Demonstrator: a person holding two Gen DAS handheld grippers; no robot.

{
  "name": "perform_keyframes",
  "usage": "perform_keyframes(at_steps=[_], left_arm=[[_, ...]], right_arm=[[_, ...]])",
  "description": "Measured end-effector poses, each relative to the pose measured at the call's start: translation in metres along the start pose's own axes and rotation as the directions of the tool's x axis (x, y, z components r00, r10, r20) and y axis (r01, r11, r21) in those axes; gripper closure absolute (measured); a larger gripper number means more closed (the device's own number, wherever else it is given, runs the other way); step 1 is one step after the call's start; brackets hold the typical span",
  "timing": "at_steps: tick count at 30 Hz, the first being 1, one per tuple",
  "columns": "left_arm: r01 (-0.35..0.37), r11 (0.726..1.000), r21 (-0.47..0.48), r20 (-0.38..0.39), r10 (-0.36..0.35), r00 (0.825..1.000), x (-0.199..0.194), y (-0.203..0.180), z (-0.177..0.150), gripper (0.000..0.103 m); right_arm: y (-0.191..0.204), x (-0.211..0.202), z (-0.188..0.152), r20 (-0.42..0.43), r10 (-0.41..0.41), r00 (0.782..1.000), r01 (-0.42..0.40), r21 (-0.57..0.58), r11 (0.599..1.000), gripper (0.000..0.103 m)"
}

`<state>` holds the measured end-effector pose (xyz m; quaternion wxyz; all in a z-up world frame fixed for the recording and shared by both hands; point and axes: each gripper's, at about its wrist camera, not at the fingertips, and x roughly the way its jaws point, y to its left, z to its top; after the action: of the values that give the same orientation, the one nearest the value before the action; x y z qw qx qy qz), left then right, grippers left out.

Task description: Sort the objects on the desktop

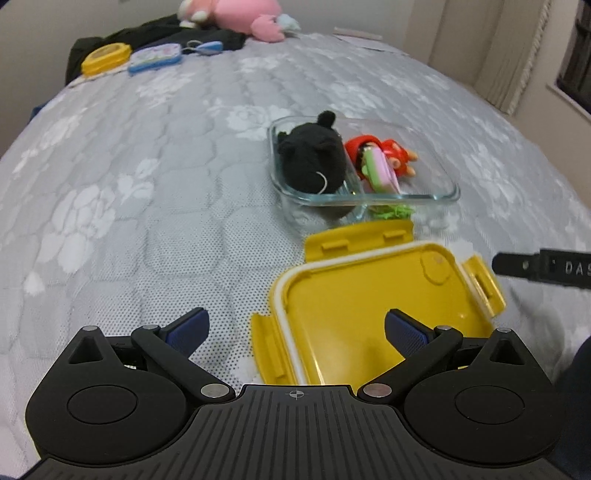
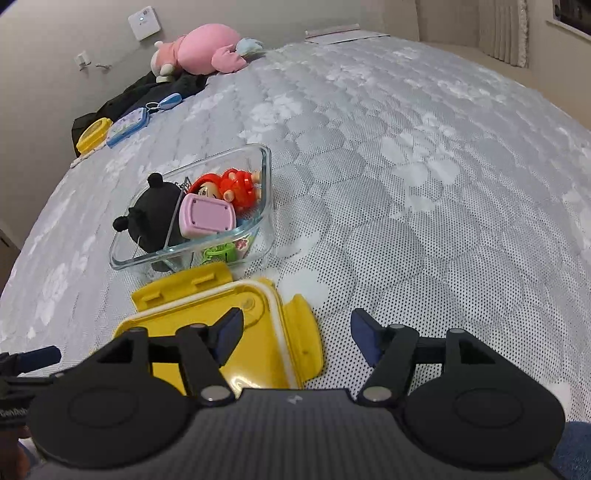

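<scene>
On the bed, both tools, left tool and right tool, gape empty over the yellow lid, likely awaiting the filled glass container.

1. A grey quilted mattress with a pale flower pattern fills most of both views.
2. A pink plush toy lies at the far edge, at about 11 o'clock in the right wrist view and 12 o'clock in the left.
3. Dark clothing is bunched just beside and under the plush.
4. A white wall panel with a small light sits on the wall at 11 o'clock.
5. A pale curtain hangs at 2 o'clock, near a dark window.
</scene>
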<state>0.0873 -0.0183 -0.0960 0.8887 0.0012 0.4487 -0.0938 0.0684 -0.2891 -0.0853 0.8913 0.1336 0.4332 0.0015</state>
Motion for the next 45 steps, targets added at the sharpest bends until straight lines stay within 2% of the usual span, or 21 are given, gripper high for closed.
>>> perform_keyframes(at_steps=[10,14,18,20,22,26,29,31,32,33,37,40,44,45], left_arm=[[0.007,1.000,-0.029,-0.003,-0.007,1.000,-0.001,0.005,-0.002,0.000],[0.014,0.999,-0.029,-0.008,-0.014,1.000,-0.001,0.005,-0.002,0.000],[0.080,0.992,-0.097,-0.040,-0.084,0.996,0.001,0.014,-0.003,0.000],[0.150,0.976,-0.157,-0.093,-0.165,0.982,0.010,0.018,-0.007,0.000],[0.208,0.954,-0.214,-0.152,-0.243,0.958,0.020,0.021,-0.012,0.000],[0.223,0.948,-0.225,-0.152,-0.261,0.953,0.023,0.020,-0.009,0.000],[0.244,0.933,-0.264,-0.177,-0.295,0.939,0.033,0.026,-0.002,0.000],[0.238,0.936,-0.259,-0.197,-0.293,0.936,0.039,0.028,0.001,0.000],[0.237,0.938,-0.254,-0.216,-0.294,0.931,0.039,0.026,0.000,0.000],[0.237,0.939,-0.248,-0.236,-0.296,0.926,0.039,0.025,0.000,0.000],[0.262,0.934,-0.242,-0.318,-0.332,0.888,0.032,0.021,-0.006,0.000],[0.282,0.920,-0.272,-0.344,-0.367,0.864,0.028,0.026,-0.011,0.000],[0.246,0.916,-0.317,-0.352,-0.354,0.866,0.036,0.033,-0.013,0.000],[0.238,0.914,-0.330,-0.352,-0.353,0.867,0.038,0.034,-0.012,0.000]], right_arm=[[0.013,0.009,-0.005,-0.021,-0.037,0.999,0.034,-0.095,0.995,0.035],[0.013,0.012,-0.005,-0.042,-0.059,0.997,0.055,-0.098,0.994,0.024],[0.011,0.019,-0.006,-0.088,-0.108,0.990,0.098,-0.109,0.989,0.027],[0.012,0.025,-0.007,-0.119,-0.131,0.984,0.116,-0.122,0.986,0.035],[0.012,0.029,-0.008,-0.152,-0.132,0.980,0.114,-0.126,0.986,0.038],[0.011,0.037,-0.005,-0.172,-0.123,0.977,0.105,-0.108,0.989,0.037],[0.008,0.049,0.009,-0.188,-0.054,0.981,0.036,-0.095,0.995,0.038],[0.007,0.054,0.016,-0.215,-0.025,0.976,0.003,-0.101,0.995,0.047],[0.006,0.056,0.019,-0.230,-0.006,0.973,-0.018,-0.100,0.995,0.057],[0.005,0.056,0.021,-0.244,0.011,0.970,-0.036,-0.099,0.994,0.058],[0.002,0.043,0.013,-0.311,0.040,0.950,-0.079,-0.114,0.990,0.057],[-0.005,0.028,0.004,-0.378,0.079,0.922,-0.108,-0.055,0.993,0.053],[-0.004,0.030,-0.001,-0.442,0.069,0.894,-0.104,-0.056,0.993,0.053],[-0.002,0.035,-0.002,-0.454,0.067,0.888,-0.101,-0.051,0.994,0.049]])
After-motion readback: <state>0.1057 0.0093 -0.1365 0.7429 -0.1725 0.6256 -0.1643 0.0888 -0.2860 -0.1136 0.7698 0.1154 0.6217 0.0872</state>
